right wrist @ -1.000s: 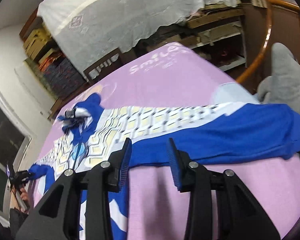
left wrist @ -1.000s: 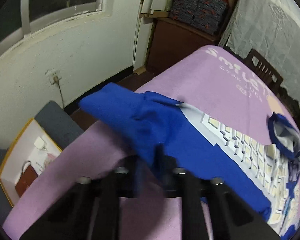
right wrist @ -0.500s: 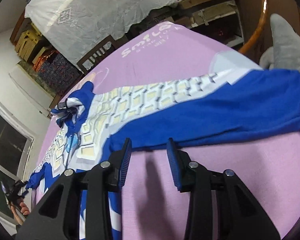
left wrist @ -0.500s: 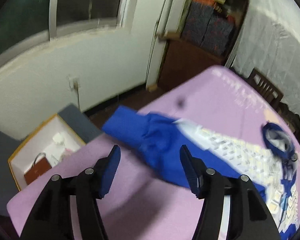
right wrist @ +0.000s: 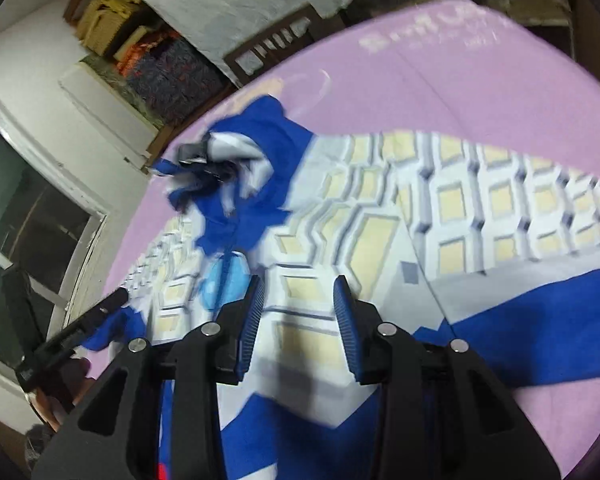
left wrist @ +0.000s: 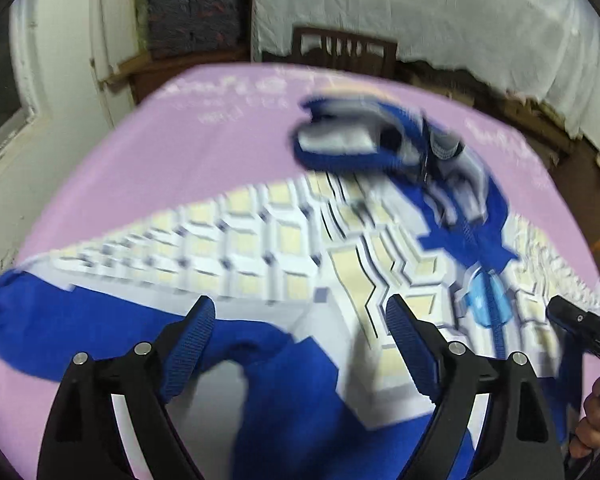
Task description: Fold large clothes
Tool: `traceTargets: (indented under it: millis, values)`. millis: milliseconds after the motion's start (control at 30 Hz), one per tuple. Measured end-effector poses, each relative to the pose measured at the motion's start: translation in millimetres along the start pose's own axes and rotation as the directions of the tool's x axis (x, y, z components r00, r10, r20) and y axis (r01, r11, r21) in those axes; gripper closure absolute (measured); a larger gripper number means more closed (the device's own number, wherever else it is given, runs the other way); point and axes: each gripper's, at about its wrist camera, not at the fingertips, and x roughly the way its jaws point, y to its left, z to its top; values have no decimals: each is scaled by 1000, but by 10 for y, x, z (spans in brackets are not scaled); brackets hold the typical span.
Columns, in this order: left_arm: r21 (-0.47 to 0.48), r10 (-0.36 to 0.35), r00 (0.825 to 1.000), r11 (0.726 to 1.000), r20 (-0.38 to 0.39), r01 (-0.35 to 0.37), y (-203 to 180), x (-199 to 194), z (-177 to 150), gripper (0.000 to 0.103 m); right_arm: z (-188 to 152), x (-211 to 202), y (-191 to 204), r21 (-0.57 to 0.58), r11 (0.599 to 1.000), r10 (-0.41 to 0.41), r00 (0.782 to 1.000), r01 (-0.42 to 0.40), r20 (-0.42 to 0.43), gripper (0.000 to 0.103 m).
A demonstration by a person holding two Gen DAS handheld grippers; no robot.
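One garment: blue and white jacket (left wrist: 300,248), soft knit, cream block pattern, spread on lilac tablecloth (left wrist: 172,152).
Left gripper (left wrist: 300,320): jaws just opened wide, empty above cloth.
Right gripper (right wrist: 298,292): jaws part-open, nothing gripped.
Behind: wooden chair (left wrist: 344,50), white drape (left wrist: 440,16).

I see a table covered with a lilac cloth (left wrist: 148,168), white lettering printed near its far edge, too blurred for me to read. A large jacket (left wrist: 284,248) lies spread directly on it, royal blue with a white panel of cream blocks across the chest. Its blue collar (right wrist: 236,168) is bunched up toward the far side. One blue sleeve (left wrist: 40,332) runs out to the cloth's left edge.
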Motion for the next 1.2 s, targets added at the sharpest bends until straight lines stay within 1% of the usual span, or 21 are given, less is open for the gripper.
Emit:
traceTargets:
  millis: [33,100,167,200,267,367,400,433,500,567,600,633,700,733,800,867,933,1000,1033,1133,1200]
  values:
    - [-7,8,1000,1000,-23,-8,15,128,-8,15,-10,16,-38,5,1000,16,1000,-16,5,70]
    - [5,43,999,999,-7,-43,5,201,-4,13,15,-3,-94,4,999,40,999,-41,6,69]
    - [-12,13,1000,1000,-12,-14,51,227,19,9,39,-64,-200,18,999,36,999,-36,23,69]
    - [-20,4,1000,1000,-12,-4,69,233,29,6,42,-74,-262,39,997,61,998,-62,22,69]
    - [-20,0,1000,1000,-13,0,113,223,7,4,59,-137,-412,106,990,92,995,-94,25,69]
    - [-4,29,999,1000,-18,-29,122,215,-17,4,57,-281,-631,193,973,118,992,-124,43,73]
    - [0,40,999,999,-20,-40,114,207,-34,4,43,-339,-704,222,968,110,992,-120,56,73]
    - [0,53,998,999,-21,-53,120,206,-39,4,23,-447,-793,246,967,55,995,-73,78,73]
    - [-9,63,998,998,-20,-63,135,149,-68,4,-39,-669,-947,269,963,-34,991,-2,129,73]
    - [-17,73,997,997,-10,-73,177,47,-115,4,-113,-854,-1089,318,947,-92,982,36,165,72]
    - [-20,74,997,997,-2,-74,195,-30,-147,4,-164,-962,-1159,346,936,-134,973,62,186,71]
    - [-26,62,998,998,13,-62,206,-140,-184,4,-242,-1151,-1240,384,919,-186,956,89,225,70]
    - [-32,22,999,999,34,-21,184,-306,-243,4,-402,-1468,-1292,414,909,-193,930,49,314,58]
    - [-32,-3,999,999,42,4,153,-377,-274,4,-530,-1700,-1313,422,906,-189,907,13,377,58]
    - [-14,-56,997,998,45,56,26,-495,-355,4,-667,-1927,-1351,431,902,-205,888,9,412,57]
    - [32,-85,996,996,32,84,-157,-552,-409,4,-808,-2139,-1455,470,883,-230,877,6,422,57]
    - [98,-96,995,991,9,94,-385,-577,-443,4,-916,-2308,-1620,524,852,-245,879,-7,410,57]
    - [133,-100,995,986,2,99,-538,-582,-465,4,-978,-2408,-1726,559,829,-270,875,-1,402,57]
    - [154,-103,995,983,-5,103,-632,-580,-476,4,-1026,-2467,-1772,581,814,-297,867,10,401,57]
    - [188,-99,995,977,-17,101,-789,-513,-521,4,-1100,-2660,-1922,613,789,-356,850,49,389,57]
    - [204,-85,996,975,-29,89,-869,-411,-556,4,-1108,-2666,-1989,627,775,-386,842,76,375,57]
